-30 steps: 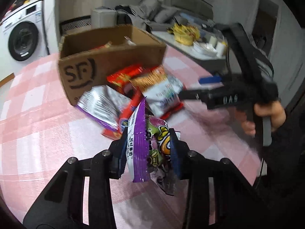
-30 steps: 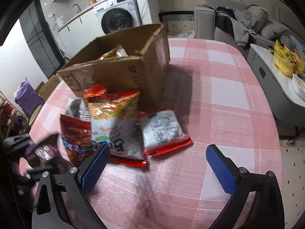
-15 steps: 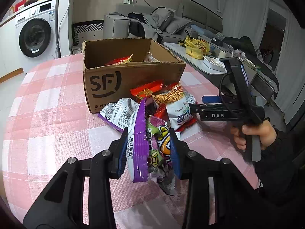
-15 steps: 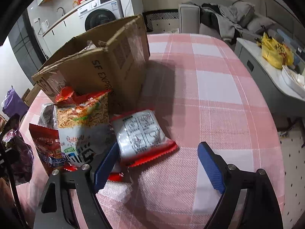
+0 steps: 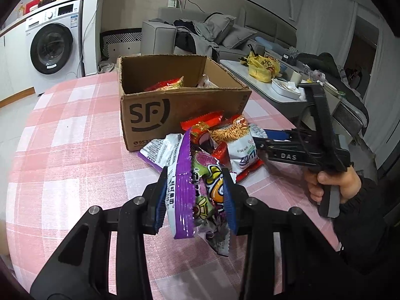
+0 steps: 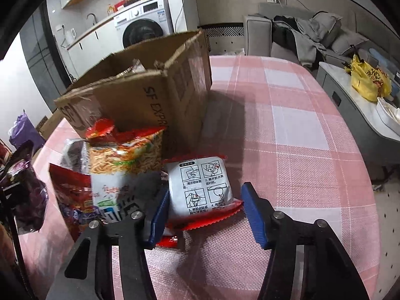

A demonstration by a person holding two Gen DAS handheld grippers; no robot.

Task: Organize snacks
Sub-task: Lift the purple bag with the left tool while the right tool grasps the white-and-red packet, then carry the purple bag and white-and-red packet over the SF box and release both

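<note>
My left gripper [image 5: 195,175] is shut on a purple snack packet [image 5: 183,187] and holds it above the pink checked table [image 5: 75,150]. An open cardboard box [image 5: 175,110] with several packets inside stands beyond. A pile of packets lies against its front. My right gripper [image 6: 205,192] points down at a white and red packet [image 6: 202,182] lying flat beside the box [image 6: 160,100]. Its jaws are closing with that packet between the blue pads, and the packet is not visibly squeezed. A noodle packet [image 6: 125,160] leans to its left. The right gripper [image 5: 265,141] also shows in the left wrist view, in a hand [image 5: 332,182].
A red packet [image 6: 72,190] and a silver one [image 6: 75,150] lie left of the noodles. A low side table [image 5: 275,92] with a yellow bag [image 5: 262,67] stands past the table's right edge. A washing machine [image 5: 52,47] and a sofa [image 5: 200,35] are behind.
The right gripper's jaws have narrowed from wide open to either side of the white and red packet. The left gripper has drawn back and up a little with the purple packet.
</note>
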